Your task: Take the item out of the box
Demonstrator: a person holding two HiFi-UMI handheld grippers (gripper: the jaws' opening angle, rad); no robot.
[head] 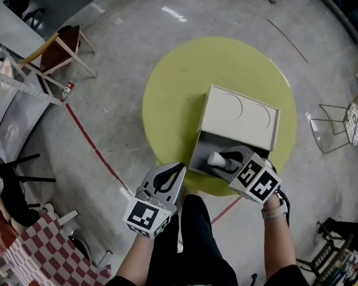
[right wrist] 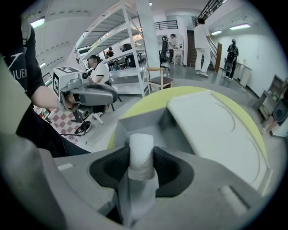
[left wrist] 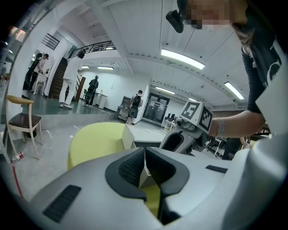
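Left gripper (head: 176,169), jaws pressed together empty, hangs at seven o'clock of the box (head: 237,115); right gripper (head: 218,162) pinches the white cylinder (right wrist: 141,152) lengthwise at its six-o'clock opening.

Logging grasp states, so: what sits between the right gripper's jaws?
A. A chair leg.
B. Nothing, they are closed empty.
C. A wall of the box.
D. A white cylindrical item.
D: in the right gripper view, the jaws of the right gripper clamp a white cylindrical item from both sides, in front of the box.

round yellow table (head: 169,97), wooden chair (head: 57,50), red floor tape (head: 89,138)
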